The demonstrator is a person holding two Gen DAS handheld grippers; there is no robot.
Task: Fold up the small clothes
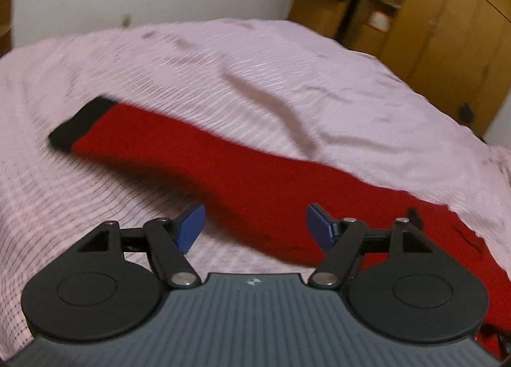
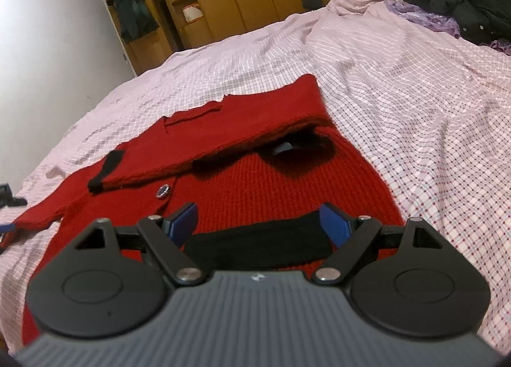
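Spread flat on the pink checked bed sheet (image 2: 399, 85): red knitted cardigan with black trim (image 2: 255, 181). One sleeve (image 2: 223, 133) already folded across its chest; other sleeve (image 1: 179, 143) lying out beside its body, unfolded. Body fold judged outstanding. Left tool (image 1: 255, 226) released above that sleeve; right tool (image 2: 258, 223) released over its black hem (image 2: 255, 244).

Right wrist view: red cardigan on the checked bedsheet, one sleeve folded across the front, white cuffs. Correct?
Not quite: the cuffs are black, not white. The right wrist view shows it. The rest holds: red cardigan on the checked bedsheet, one sleeve folded across the front.
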